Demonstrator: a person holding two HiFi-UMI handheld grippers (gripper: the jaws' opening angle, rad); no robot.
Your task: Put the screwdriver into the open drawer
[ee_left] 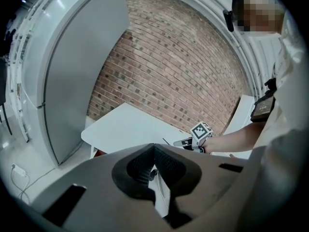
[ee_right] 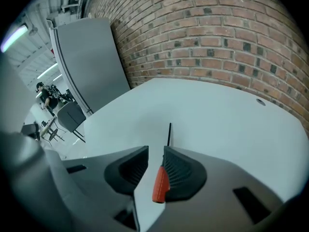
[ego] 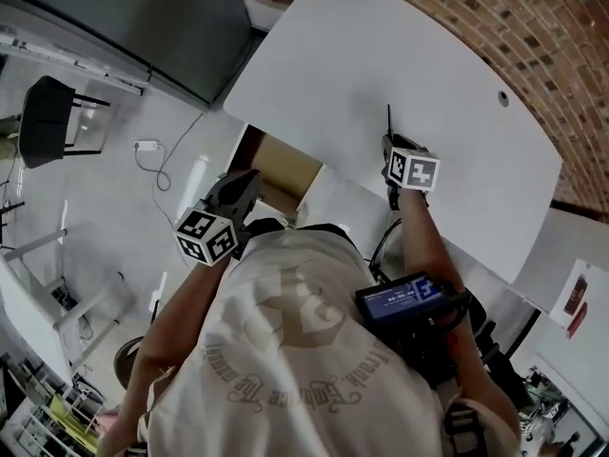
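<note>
I am working the right gripper (ee_right: 155,151) down on the table (ee_right: 217,110), up and to the right of the open drawer (ego: 290,165), and its jaws are standing a narrow way apart around the screwdriver (ee_right: 161,181). They are not clamping it: the orange handle is lying against one pad only, with bare table showing between it and the other pad. The thin black shaft is pointing away from me across the tabletop, further from the drawer. I am judging the tool to be light, stiff and hard. The slim handle looks likely to roll or twist if pinched off-centre, and the shaft looks too thin and slick for a sure hold. So I am planning to close on the thick middle of the handle, square across it, where the ribbed pads should bite. The left gripper (ee_left: 154,149) is hanging just at the near left side of the drawer. Its jaws are pressing together at the tips with nothing between them. The drawer itself is showing a bare tan inside, so I am expecting a short carry leftward and down from the tabletop.
</note>
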